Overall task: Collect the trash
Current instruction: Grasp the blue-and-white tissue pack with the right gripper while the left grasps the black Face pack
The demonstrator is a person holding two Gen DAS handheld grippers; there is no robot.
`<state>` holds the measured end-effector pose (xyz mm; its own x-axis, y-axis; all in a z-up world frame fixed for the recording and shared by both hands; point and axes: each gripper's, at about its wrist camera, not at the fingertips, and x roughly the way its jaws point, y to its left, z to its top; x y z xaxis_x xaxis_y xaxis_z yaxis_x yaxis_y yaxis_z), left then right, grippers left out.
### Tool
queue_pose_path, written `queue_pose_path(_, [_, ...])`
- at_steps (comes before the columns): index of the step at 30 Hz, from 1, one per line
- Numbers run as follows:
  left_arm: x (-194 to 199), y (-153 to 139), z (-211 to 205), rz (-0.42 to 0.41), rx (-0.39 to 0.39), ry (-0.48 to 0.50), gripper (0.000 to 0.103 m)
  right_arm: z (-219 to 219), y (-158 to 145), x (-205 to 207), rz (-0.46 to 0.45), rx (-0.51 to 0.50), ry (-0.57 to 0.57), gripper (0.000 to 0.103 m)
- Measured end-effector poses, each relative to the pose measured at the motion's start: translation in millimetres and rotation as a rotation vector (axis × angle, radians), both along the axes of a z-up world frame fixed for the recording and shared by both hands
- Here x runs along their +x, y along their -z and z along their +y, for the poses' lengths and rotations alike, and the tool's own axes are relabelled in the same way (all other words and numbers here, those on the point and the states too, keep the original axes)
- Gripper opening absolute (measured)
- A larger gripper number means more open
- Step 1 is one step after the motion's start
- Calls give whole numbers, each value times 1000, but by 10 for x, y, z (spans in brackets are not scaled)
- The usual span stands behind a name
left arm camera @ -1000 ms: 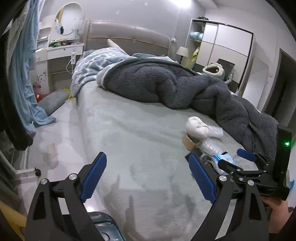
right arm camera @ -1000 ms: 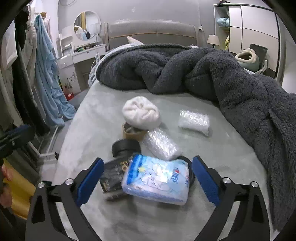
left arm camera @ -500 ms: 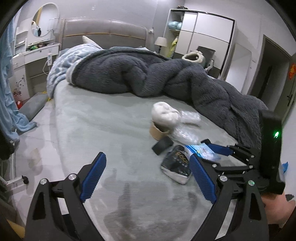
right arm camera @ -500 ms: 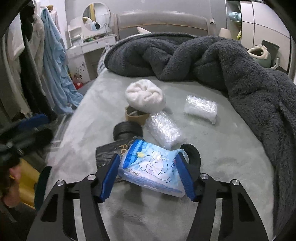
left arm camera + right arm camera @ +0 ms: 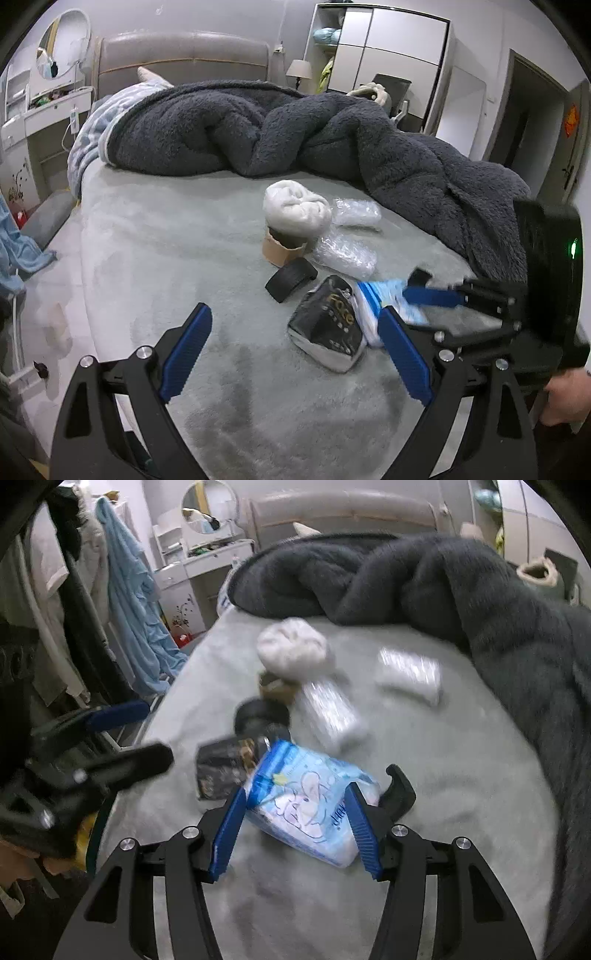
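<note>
Blue-padded left tongs (image 5: 295, 350), left wrist view: spread wide, empty, above grey bed (image 5: 155, 236). Ahead: black packet (image 5: 327, 325), black roll (image 5: 290, 278), cardboard ring (image 5: 279, 249), white wad (image 5: 295, 208).

Right wrist view: right tongs (image 5: 295, 825) pinching blue-white tissue pack (image 5: 306, 797) by both sides, just above the bed beside the black packet (image 5: 221, 768); two clear bubble-wrap bundles (image 5: 330, 712) beyond.

Dark grey fleece blanket (image 5: 332, 144) lies bunched across frame centre on bed (image 5: 155, 236). Round mirror (image 5: 62, 44) upper left; white wardrobe (image 5: 388, 55) upper right. Blue garment (image 5: 129, 602) hangs left.
</note>
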<state>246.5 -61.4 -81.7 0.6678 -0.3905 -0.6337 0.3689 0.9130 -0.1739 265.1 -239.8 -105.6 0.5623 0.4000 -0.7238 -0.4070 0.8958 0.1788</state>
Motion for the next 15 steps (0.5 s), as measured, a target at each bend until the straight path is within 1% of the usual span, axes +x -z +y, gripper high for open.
queue_pose_path(1, [23,5,18,9,-16,-13,93,-2,-5,-20,-14,-9,1,61])
queue_pose_path(3, [52,6,42,18,-42,-32,93,-12,-14,-54,-28,-6,-7,79])
queue_pose_path(4, [63,0,46,18,-50,-41,93,-16,-12,-54,-26,-2,-10,82])
queue_pose_path(6, [86,-17,54,14,-64,-59,93,-44,3,-65,-21,17,-19,85])
queue_pose_path(8, [102,-21,58,14,-76,-71,93,-85,3,-77,-22,37,-28,85])
queue_pose_path(10, [112,-12,50,18,-82,-76,93,-110,17,-55,-16,34,-22,85])
queue_pose_path(11, [116,-5,35,19,-81,-75,93,-130,31,-41,-11,33,-11,81])
queue_pose_path(12, [115,2,25,21,-81,-73,93,-153,42,-27,-7,30,-3,71])
queue_pose_path(13, [119,11,7,23,-80,-71,93,-179,47,-12,-4,34,0,67])
queue_pose_path(15, [129,35,-25,26,-77,-66,93,-281,46,18,9,73,11,50])
